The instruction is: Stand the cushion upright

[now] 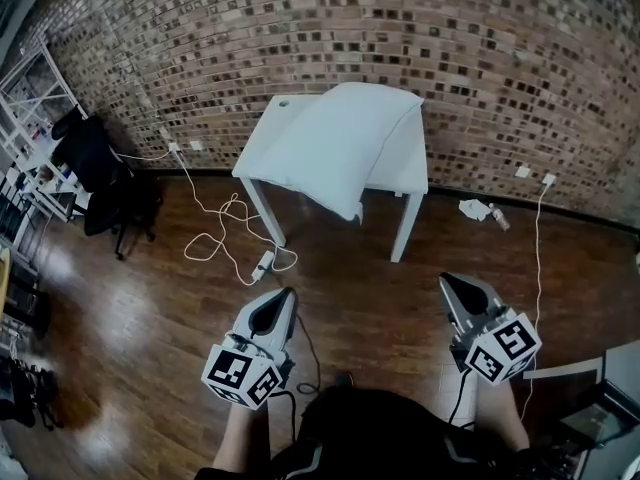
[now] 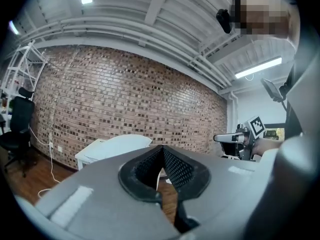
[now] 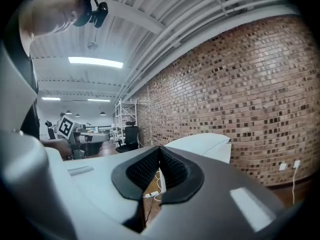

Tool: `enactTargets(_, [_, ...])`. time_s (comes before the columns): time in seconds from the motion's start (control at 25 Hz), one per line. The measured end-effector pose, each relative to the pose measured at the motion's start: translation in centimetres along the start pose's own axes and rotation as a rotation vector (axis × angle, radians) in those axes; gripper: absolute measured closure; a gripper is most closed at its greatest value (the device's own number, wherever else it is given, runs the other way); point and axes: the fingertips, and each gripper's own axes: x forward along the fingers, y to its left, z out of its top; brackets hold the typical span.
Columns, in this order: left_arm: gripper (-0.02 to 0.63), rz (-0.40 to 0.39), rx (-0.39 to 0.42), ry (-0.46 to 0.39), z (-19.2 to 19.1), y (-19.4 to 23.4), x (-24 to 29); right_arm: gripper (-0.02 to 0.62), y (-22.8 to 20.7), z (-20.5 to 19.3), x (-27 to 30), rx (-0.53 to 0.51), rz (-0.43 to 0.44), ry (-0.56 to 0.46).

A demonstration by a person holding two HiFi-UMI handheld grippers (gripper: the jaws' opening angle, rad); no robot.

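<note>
You held the left tool (image 1: 286, 293) and right tool (image 1: 444, 281) closed on nothing, well apart from the cushion (image 1: 335, 143) lying on the table (image 1: 408, 163). A cable (image 1: 225, 233) sprawled on the floor (image 1: 150, 318) between.

Soft cloth cushion (image 1: 335, 140), glossy wood floor (image 1: 150, 308)

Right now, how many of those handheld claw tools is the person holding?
2. The left gripper is at the head view's lower left, the right gripper at its lower right, both shut and empty. None seems hidden.

White cushion (image 1: 335, 143), white table (image 1: 405, 168), red-brown brick wall (image 1: 500, 48), dark wood floor (image 1: 150, 308).
</note>
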Motion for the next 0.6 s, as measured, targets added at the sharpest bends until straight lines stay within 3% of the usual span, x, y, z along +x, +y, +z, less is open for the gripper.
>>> enactTargets(0.6, [0.6, -0.04, -0.009, 0.013, 1.1, 6.1, 7.5, 0.589, -4.3, 0.5, 7.6, 0.019, -0.035, 0.042])
